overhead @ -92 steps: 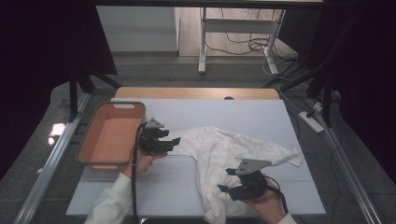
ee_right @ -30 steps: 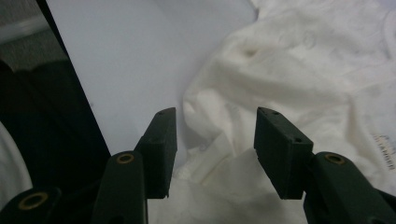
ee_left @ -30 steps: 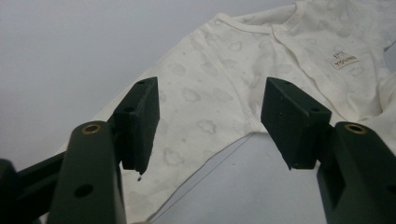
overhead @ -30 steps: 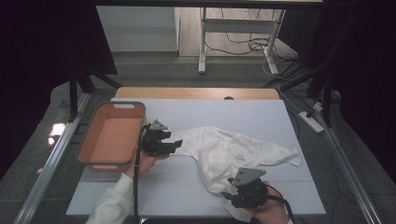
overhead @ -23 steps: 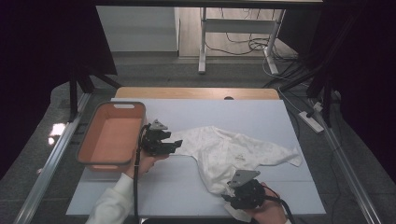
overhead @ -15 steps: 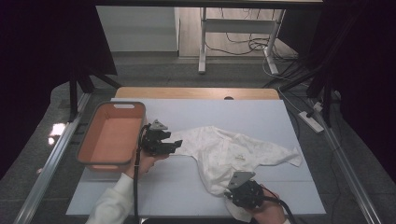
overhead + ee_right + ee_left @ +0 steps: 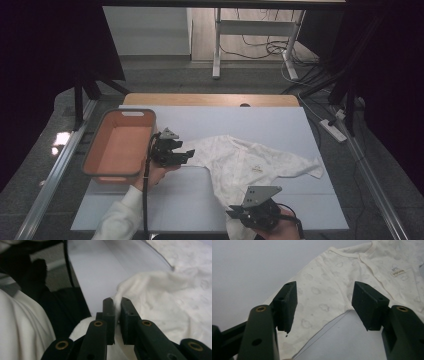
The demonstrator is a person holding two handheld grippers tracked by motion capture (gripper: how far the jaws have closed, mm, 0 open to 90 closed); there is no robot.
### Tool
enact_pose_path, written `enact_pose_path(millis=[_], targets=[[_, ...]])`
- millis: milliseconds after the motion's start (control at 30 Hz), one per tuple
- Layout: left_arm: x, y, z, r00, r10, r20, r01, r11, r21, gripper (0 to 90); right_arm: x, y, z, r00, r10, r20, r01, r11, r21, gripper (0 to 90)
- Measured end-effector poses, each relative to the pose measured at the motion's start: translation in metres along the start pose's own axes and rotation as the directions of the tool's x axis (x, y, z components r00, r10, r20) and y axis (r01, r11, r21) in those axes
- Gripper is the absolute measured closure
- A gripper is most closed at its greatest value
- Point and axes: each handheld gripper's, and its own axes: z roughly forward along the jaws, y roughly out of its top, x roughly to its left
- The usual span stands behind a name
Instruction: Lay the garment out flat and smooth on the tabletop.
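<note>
A white baby shirt (image 7: 250,162) with faint cloud shapes is lying spread out on the pale surface (image 7: 210,200). It is sitting in the middle and reaching toward the right side, with one sleeve pointing to the far right and one sleeve pointing left.

The left gripper (image 7: 179,155) is hovering at the end of the left sleeve. In the left gripper view, its two black fingers (image 7: 285,306) are standing wide apart, with the sleeve lying flat below and between them. They are not squeezing anything.

The right gripper (image 7: 239,214) is sitting at the near edge of the surface, at the bottom part of the shirt. In the right gripper view, its fingers (image 7: 109,312) are pressed together on a bunched fold of the white cloth (image 7: 160,292), so they are pinching the shirt tight. The cloth is puffing up just past the tips.

An orange bin (image 7: 120,147) is standing on the left side of the surface, just beside the left gripper. A person's white sleeve (image 7: 120,217) is coming in from the bottom.
</note>
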Motion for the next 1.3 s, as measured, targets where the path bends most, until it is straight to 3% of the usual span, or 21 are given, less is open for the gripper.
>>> enact_pose_path(millis=[67,167,233,367,533,700,933,1100,1167,1300], targets=[[0.000,0.000,0.000,1.0000,0.000,-0.001,0.000,1.0000,-0.001,37.8,0.001,0.000,0.003,1.0000,0.002,-0.010,-0.002,1.000,-0.004,77.6],[0.000,0.000,0.000,1.0000,0.001,-0.001,-0.001,1.0000,0.000,37.8,-0.002,-0.004,0.009,0.9999,0.012,-0.008,-0.011,1.000,0.012,60.9],[0.000,0.000,0.000,1.0000,-0.002,-0.001,0.002,1.0000,-0.001,37.8,-0.006,-0.006,0.009,0.9995,0.031,0.003,-0.031,1.000,-0.003,54.3],[0.001,0.000,0.000,1.0000,-0.002,-0.002,0.002,1.0000,0.000,37.8,-0.013,-0.008,-0.004,0.9975,0.067,0.023,-0.065,0.996,-0.060,51.0],[0.001,0.000,-0.001,1.0000,-0.001,-0.002,0.001,1.0000,-0.001,37.8,-0.019,-0.020,-0.010,0.9903,0.090,0.105,-0.088,0.996,-0.025,48.6],[0.002,0.000,0.001,1.0000,-0.004,-0.001,0.004,1.0000,0.002,37.8,-0.018,-0.041,-0.010,0.9817,0.070,0.177,-0.080,0.996,0.050,48.4],[0.001,0.000,0.002,1.0000,0.000,-0.002,0.000,1.0000,0.003,37.8,-0.021,-0.046,-0.008,0.9787,0.091,0.184,-0.101,0.994,0.046,48.8],[-0.001,0.001,0.003,1.0000,0.003,-0.002,-0.003,1.0000,0.006,37.8,-0.026,-0.050,-0.001,0.9758,0.083,0.203,-0.100,0.992,0.078,52.3],[-0.001,0.001,0.003,1.0000,0.004,-0.002,-0.004,1.0000,0.006,37.8,-0.028,-0.052,-0.001,0.9735,0.088,0.211,-0.108,0.990,0.085,55.0],[-0.001,0.001,0.002,1.0000,0.006,-0.003,-0.006,1.0000,0.004,37.7,-0.030,-0.054,0.001,0.9762,0.094,0.195,-0.117,0.987,0.110,72.7]])
